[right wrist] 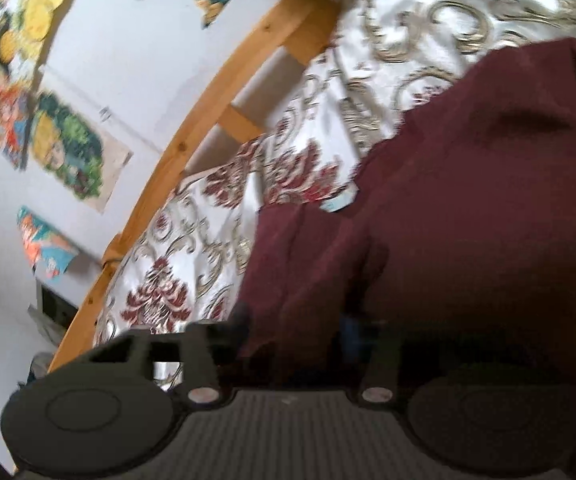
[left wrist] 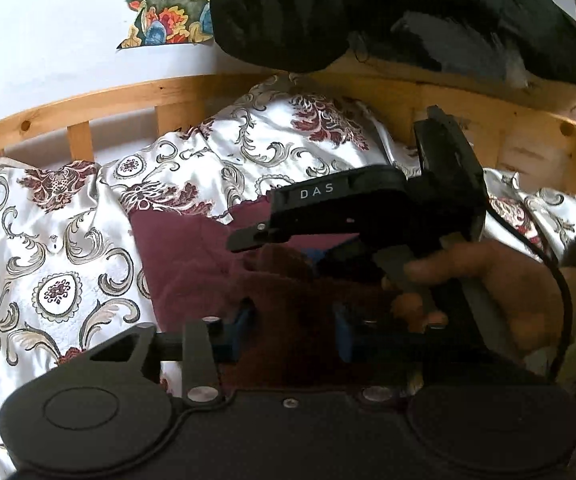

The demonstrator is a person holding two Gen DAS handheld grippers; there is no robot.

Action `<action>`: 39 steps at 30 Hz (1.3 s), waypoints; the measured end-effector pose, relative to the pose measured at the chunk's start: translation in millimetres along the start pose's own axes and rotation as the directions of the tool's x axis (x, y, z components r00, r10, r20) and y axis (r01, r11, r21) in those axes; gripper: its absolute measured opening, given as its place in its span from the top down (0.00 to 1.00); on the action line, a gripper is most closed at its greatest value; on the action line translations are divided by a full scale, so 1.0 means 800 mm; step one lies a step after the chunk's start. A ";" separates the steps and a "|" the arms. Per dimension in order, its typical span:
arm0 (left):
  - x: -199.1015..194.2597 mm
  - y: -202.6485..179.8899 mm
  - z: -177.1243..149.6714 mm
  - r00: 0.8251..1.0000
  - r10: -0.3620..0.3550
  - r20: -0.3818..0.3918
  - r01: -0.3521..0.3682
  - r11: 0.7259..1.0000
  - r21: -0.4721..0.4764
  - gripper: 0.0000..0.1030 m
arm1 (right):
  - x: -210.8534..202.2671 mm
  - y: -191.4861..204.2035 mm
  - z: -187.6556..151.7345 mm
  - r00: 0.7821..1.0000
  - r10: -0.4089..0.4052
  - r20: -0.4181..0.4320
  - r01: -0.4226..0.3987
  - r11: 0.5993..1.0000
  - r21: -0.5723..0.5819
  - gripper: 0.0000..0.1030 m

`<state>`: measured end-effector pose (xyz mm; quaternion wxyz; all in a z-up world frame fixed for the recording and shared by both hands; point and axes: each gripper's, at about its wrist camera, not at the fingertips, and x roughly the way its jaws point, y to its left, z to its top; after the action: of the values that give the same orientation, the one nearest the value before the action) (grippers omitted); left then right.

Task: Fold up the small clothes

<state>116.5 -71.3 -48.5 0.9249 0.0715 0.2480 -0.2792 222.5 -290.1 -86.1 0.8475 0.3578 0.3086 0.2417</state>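
Observation:
A maroon garment [left wrist: 192, 256] lies on the patterned bedspread [left wrist: 48, 248]. In the left wrist view my left gripper [left wrist: 294, 320] holds a bunched fold of the maroon cloth between its blue fingers [left wrist: 244, 320]. The right gripper [left wrist: 312, 240], black and marked DAS, lies across the view just above it, held by a hand [left wrist: 488, 280], its jaws closed around the same cloth. In the right wrist view the maroon garment [right wrist: 468, 220] fills the right side and drapes over the right gripper [right wrist: 300, 344]; its fingers are mostly hidden by the cloth. A small pale label [right wrist: 338, 202] shows at the garment's edge.
A wooden bed rail [left wrist: 128, 100] curves along the far side, with a white wall and colourful posters [left wrist: 160, 4] behind. A black garment [left wrist: 368, 12] hangs over the rail at upper right. The rail also shows in the right wrist view [right wrist: 192, 152].

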 end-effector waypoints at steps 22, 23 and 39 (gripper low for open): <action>0.034 -0.049 0.017 0.988 -0.157 0.014 0.157 0.987 0.022 0.78 | -0.065 0.029 0.042 0.980 -0.138 0.144 0.177 0.933 -0.312 0.85; 0.035 -0.050 0.017 0.987 -0.163 0.016 0.163 0.987 0.018 0.78 | -0.068 0.029 0.043 0.980 -0.137 0.147 0.177 0.935 -0.309 0.85; 0.063 -0.079 0.029 0.971 -0.236 0.031 0.236 0.972 -0.004 0.78 | -0.106 0.003 0.069 0.966 -0.178 0.185 0.221 0.944 -0.246 0.86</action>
<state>127.6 -154.4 -53.4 0.8889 0.0337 0.2419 -0.3875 201.8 -367.5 -23.7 0.9298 0.2268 0.2391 0.1639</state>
